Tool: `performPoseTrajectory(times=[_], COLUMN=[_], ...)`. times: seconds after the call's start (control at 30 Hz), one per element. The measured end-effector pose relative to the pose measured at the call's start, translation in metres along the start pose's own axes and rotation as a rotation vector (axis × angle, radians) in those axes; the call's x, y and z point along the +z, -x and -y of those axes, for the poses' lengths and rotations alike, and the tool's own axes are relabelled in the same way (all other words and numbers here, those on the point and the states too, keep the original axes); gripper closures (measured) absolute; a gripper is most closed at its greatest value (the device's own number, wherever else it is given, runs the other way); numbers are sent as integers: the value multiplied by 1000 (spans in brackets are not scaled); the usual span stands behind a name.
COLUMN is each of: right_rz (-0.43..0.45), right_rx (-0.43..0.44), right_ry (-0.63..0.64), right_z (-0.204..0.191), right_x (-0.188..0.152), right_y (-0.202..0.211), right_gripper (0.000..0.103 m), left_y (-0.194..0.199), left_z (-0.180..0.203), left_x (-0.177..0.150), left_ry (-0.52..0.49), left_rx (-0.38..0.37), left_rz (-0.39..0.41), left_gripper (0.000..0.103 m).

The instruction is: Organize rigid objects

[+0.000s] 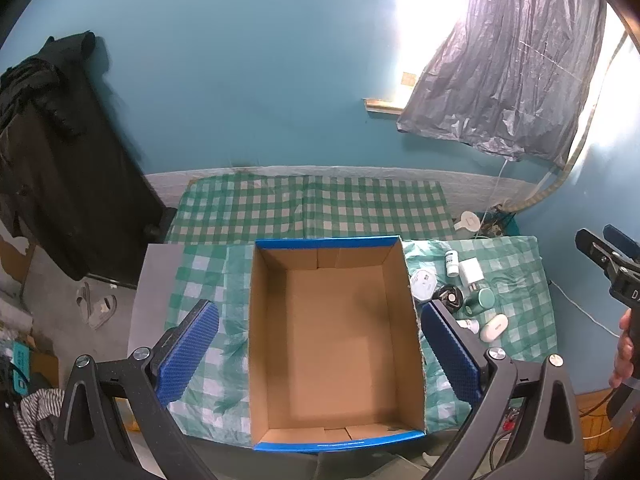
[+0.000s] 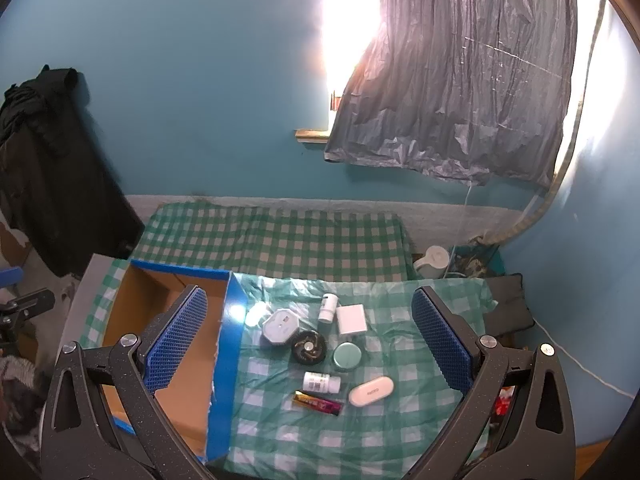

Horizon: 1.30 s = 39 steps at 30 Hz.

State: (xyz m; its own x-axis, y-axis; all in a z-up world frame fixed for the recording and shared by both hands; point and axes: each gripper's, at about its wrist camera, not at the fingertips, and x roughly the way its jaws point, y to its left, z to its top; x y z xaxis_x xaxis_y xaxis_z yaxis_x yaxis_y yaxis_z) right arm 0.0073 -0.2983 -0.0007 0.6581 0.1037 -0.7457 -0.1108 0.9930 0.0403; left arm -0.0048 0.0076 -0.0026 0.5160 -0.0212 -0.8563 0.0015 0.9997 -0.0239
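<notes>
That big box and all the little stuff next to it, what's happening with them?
A person holds two grabber tools to tidy up. The cardboard box is still empty. The left gripper hangs open over it; the right gripper hangs open above the small things on the checked cloth, like the white case and round green tin. Nothing is picked up yet.

A teal wall [image 2: 200, 100] is seen at the far side, with a grey plastic sheet [image 2: 460, 80] hung over a bright window at the right. Dark clothing [image 2: 48, 168] is hung at the left. A white kettle [image 2: 434, 260] is set on the floor, far right. Sandals [image 1: 96, 304] are left on the floor, near left.
</notes>
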Motion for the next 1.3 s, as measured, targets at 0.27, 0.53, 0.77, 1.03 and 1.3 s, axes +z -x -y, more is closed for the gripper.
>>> performPoseTrajectory(times=[0.27, 0.53, 0.77, 1.03, 1.3], right_rz=[-11, -15, -16, -22, -28], right_rx=[5, 6, 8, 13, 20], right_ry=[0, 4, 9, 15, 23], right_z=[1, 1, 0, -2, -4], right_x=[2, 1, 0, 0, 0], right_y=[-2, -3, -3, -5, -6], right_gripper=[2, 2, 2, 2, 2], left_y=[0, 0, -1, -3, -5], left_z=[0, 5, 6, 4, 2], left_x=[-1, -5, -4, -1, 0], left_ry=[0, -16, -16, -14, -14], left_rx=[-2, -1, -2, 1, 4], left_rz=[-5, -10, -10, -25, -29], left_gripper=[1, 1, 1, 1, 1])
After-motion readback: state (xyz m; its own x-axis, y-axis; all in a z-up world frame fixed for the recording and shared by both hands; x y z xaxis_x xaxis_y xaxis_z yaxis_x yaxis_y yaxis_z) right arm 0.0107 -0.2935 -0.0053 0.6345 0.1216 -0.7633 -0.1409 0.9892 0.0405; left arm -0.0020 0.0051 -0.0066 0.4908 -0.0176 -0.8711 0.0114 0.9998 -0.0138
